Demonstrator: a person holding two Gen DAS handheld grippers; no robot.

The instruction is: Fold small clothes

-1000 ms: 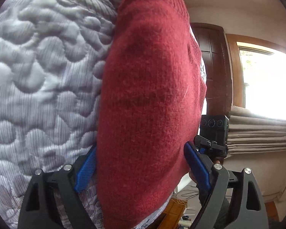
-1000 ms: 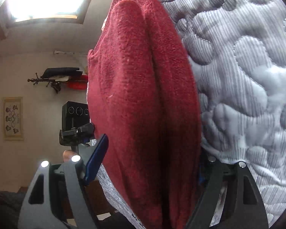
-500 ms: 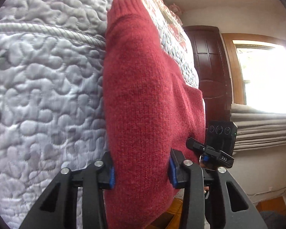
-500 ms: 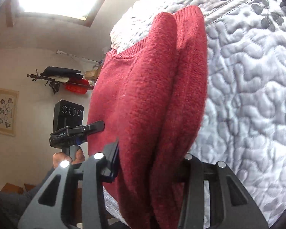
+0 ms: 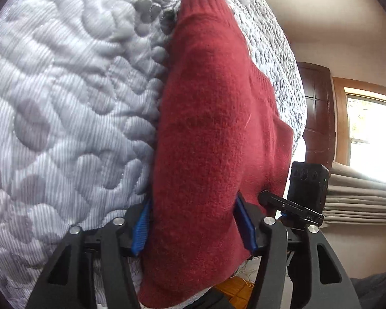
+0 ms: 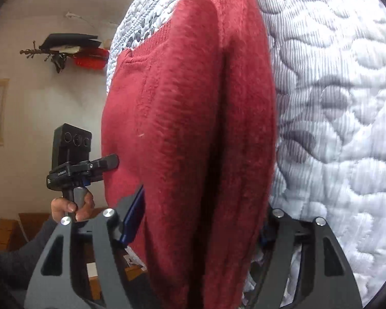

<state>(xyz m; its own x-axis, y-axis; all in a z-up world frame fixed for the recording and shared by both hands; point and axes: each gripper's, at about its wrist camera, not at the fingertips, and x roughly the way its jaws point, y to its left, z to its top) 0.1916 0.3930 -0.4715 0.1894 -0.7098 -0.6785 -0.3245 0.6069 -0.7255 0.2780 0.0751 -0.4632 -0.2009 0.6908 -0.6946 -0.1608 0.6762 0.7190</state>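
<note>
Holding: both grippers carry one red sweater [image 5: 213,139] over the quilted bed [image 5: 64,103].
Left gripper [image 5: 193,225]: fingers clamped on a folded edge.
Right gripper [image 6: 198,221]: fingers pinch a doubled layer, likely keeping the fold aligned.

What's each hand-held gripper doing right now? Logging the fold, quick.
Left hand-held gripper: shut on the sweater.
Right hand-held gripper: shut on the sweater's doubled layers.
</note>
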